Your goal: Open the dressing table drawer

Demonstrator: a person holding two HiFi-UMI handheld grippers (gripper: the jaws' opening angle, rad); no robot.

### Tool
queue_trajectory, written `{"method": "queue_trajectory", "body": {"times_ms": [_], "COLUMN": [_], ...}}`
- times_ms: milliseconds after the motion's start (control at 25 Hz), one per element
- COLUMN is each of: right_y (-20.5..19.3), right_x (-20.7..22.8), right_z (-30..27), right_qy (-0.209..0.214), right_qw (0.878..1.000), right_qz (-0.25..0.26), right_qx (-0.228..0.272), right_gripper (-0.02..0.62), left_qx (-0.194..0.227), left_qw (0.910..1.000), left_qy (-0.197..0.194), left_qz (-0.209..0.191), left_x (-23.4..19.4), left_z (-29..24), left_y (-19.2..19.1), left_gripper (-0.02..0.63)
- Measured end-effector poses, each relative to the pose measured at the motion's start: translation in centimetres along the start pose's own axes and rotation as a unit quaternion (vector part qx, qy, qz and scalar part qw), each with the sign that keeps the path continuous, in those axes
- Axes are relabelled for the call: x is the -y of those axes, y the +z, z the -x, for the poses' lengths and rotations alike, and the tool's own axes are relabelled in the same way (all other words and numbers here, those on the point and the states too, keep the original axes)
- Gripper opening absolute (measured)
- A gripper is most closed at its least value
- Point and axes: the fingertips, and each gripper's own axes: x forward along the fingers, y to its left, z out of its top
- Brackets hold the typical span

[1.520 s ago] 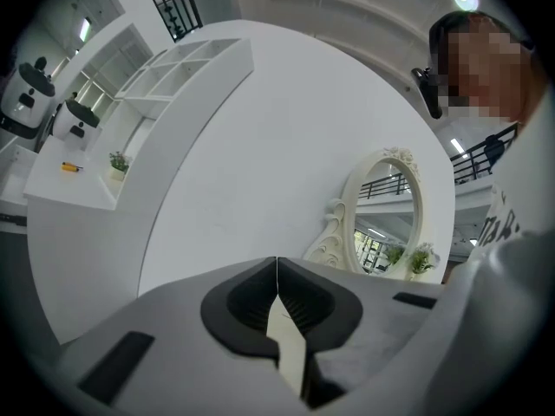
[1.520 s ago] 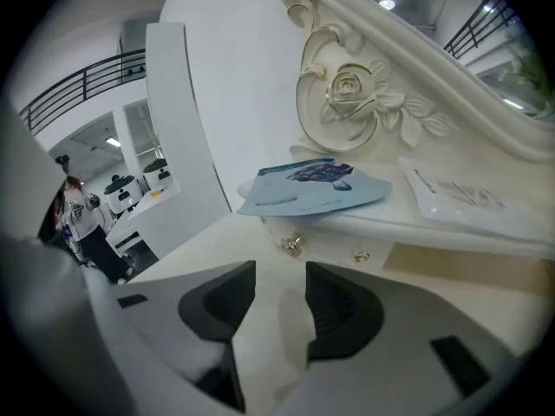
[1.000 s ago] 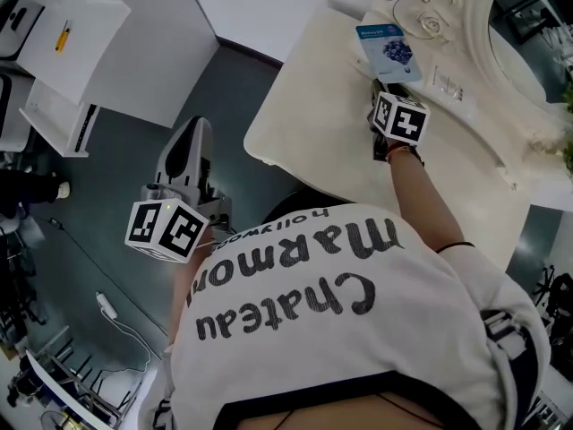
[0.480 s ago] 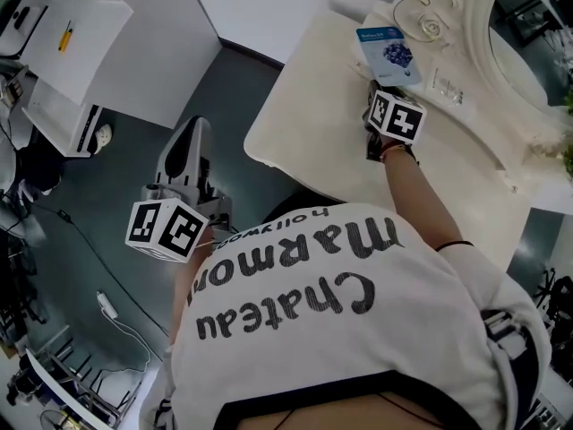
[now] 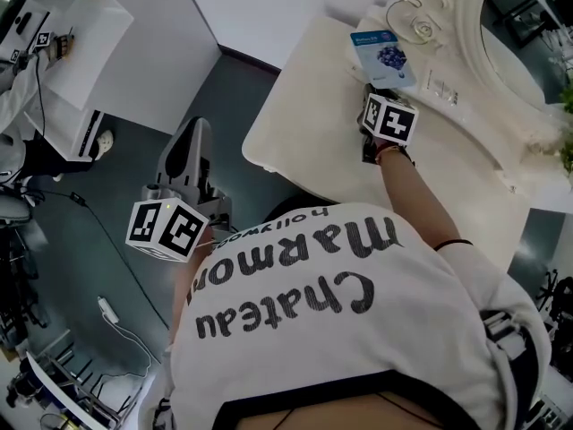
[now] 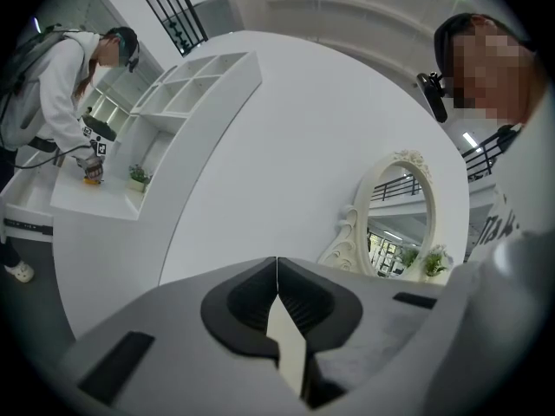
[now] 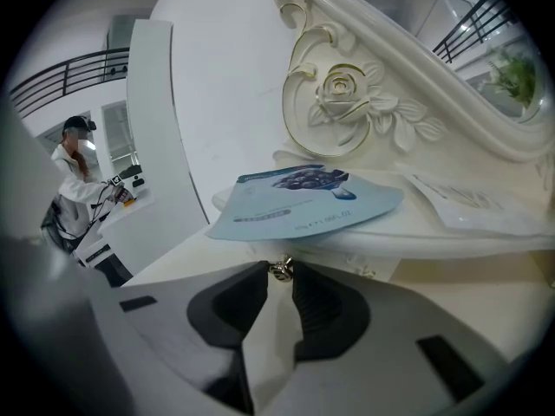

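one small metal drawer knob (image 7: 280, 269) sits between the tips of the right gripper (image 7: 277, 277). its jaws have just been closing and now look pinched on it, at the drawer front (image 7: 386, 265) under the shelf (image 7: 451, 239) holding a sheet mask packet (image 7: 303, 199). the knob looks hard, tiny and slippery, so i'd grip its neck and pull straight. the left gripper (image 6: 277, 271) is closed on nothing, away from the dressing table (image 5: 295, 106).

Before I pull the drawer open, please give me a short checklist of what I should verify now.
1. Right hand-held gripper on the drawer knob: jaws have just been closing, knob between their tips: ok.
2. Grip firm enough for pulling: cannot tell.
3. Blue packet on the ledge above, apart from the gripper: ok.
4. Left hand-held gripper shut, empty, off to the side: ok.
5. Table top in the pull path bare: ok.
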Motion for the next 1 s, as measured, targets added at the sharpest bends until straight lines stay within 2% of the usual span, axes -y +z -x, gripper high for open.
{"method": "queue_trajectory", "body": {"times_ms": [1000], "right_y": [-0.9], "right_x": [-0.4], "right_z": [0.7], "right_qy": [-0.006], "right_qw": [1.000], "right_qz": [0.025], "right_qx": [-0.009], "right_gripper": [0.100], "left_qx": [0.016], "left_qw": [0.9998], "left_qy": [0.015], "left_qz": [0.005], "left_x": [-0.5], "left_z": [1.5], "left_y": [0.1], "left_gripper": [0.023]}}
